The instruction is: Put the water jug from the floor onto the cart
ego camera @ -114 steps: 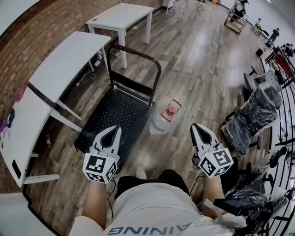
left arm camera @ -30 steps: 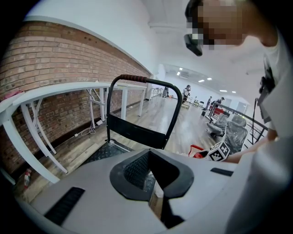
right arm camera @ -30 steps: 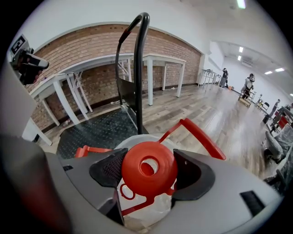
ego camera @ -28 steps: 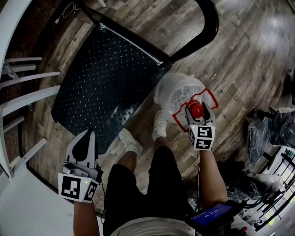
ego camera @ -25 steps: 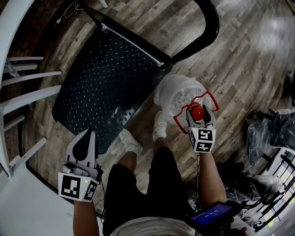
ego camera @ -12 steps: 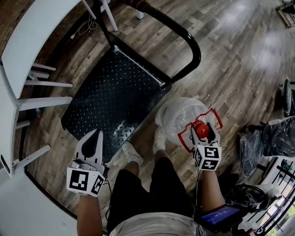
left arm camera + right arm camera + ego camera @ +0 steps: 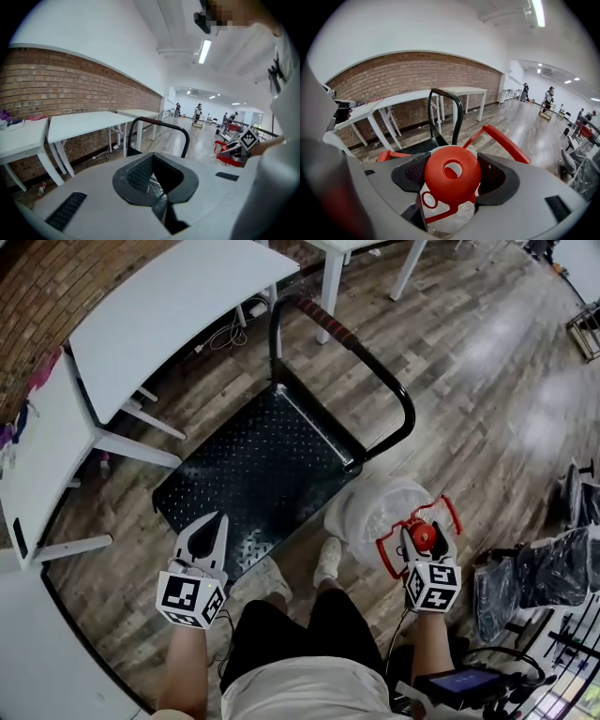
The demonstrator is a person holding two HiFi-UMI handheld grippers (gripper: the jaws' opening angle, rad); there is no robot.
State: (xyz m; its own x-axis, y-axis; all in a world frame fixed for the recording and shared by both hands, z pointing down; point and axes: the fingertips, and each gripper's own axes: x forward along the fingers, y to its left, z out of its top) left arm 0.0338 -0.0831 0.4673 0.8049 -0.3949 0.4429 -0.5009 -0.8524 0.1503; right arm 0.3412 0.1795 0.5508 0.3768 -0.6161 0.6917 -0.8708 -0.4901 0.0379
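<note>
While the right gripper [image 7: 422, 536] holds its jaws tight on the red cap [image 7: 452, 174] of the water jug [image 7: 373, 512], the jug is at the lower right of the head view. It is just beside the near right corner of the cart [image 7: 253, 460] and not on the black deck. Its clear body is over the wooden floor [image 7: 469, 381], next to the person's shoe [image 7: 327, 561]; whether it rests on the floor or hangs cannot be told. A red handle [image 7: 508, 143] curves around the cap. The left gripper [image 7: 212, 523] is at the lower left, over the near edge of the deck, with its jaws together and nothing between them. The cart's push bar [image 7: 375, 362] stands at the far end. Two white benches [image 7: 169, 315] stand at the upper left, along a brick wall [image 7: 70, 79].
</note>
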